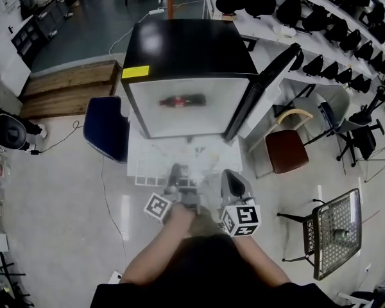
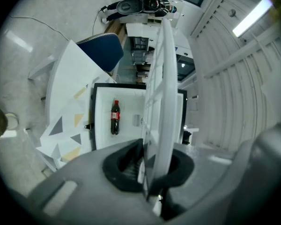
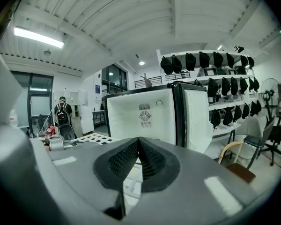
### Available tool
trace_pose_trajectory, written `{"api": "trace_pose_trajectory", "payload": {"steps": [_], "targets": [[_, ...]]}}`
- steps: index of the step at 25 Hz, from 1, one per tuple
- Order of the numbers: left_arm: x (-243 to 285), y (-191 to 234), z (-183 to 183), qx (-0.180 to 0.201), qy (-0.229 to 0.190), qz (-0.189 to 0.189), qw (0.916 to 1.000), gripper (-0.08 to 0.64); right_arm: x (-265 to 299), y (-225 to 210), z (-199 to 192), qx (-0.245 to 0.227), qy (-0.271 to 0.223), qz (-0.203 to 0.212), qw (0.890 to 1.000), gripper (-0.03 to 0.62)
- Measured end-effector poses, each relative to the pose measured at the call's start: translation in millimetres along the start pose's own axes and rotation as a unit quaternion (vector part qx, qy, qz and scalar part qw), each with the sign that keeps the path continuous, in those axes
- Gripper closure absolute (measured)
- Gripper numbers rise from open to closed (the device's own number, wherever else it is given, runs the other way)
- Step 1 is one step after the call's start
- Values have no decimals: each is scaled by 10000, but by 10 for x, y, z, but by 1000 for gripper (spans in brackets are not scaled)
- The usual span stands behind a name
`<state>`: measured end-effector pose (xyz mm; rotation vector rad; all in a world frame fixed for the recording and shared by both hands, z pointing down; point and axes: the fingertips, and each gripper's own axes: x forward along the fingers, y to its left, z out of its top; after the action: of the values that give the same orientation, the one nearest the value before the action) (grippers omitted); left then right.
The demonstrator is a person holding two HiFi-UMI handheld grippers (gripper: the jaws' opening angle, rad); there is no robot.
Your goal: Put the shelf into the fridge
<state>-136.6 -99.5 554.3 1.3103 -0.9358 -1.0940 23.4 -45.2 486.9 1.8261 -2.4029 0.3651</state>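
The left tongs (image 1: 175,172) are clamped on the near rim of the shelf (image 1: 144,165), which sits just in front of the open fridge (image 1: 192,50). The shelf extends away from them toward the cavity, so the push looks to be straight ahead. Only the left gripper view shows this grip, with the shelf (image 2: 165,93) edge-on. The right tongs (image 3: 139,146), just beside it, are pressed together and empty.

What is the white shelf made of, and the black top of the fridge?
The shelf looks like white coated wire or plastic: thin grid bars with a matte finish. The fridge top looks like glossy black metal or plastic, since it shows a bright reflection.
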Motion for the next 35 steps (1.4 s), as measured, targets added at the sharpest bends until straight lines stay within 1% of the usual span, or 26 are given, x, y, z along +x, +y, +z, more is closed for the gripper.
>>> {"api": "trace_pose_trajectory", "payload": {"steps": [3,6,9,12,16,23,29,32,35], "targets": [[297,39,-7,-5,-58,38,10000,520,255,-167,60,65,-35,79,9999,591],[542,79,3,130,-86,38,9999,522,450,-310,93,75,-45,209,9997,591],[774,101,25,219,-140,32,9997,518,643,-500,124,164,-30,215,9996,591],[955,116,47,196,-197,24,9996,518,802,-631,146,240,4,223,9995,591],[1133,163,38,140,-235,52,9996,523,964,-730,174,223,25,266,9994,591],[1366,229,22,19,-288,-33,9996,524,1195,-811,214,148,73,536,9984,591],[1494,196,12,4,-256,-208,9995,526,1285,-770,350,-214,-97,955,9952,591],[1541,208,23,-46,-313,-335,9989,526,1381,-791,368,-195,-75,1037,9944,591],[1576,249,51,-77,-374,-346,9987,525,1456,-769,337,-204,-25,1116,9935,591]]}}
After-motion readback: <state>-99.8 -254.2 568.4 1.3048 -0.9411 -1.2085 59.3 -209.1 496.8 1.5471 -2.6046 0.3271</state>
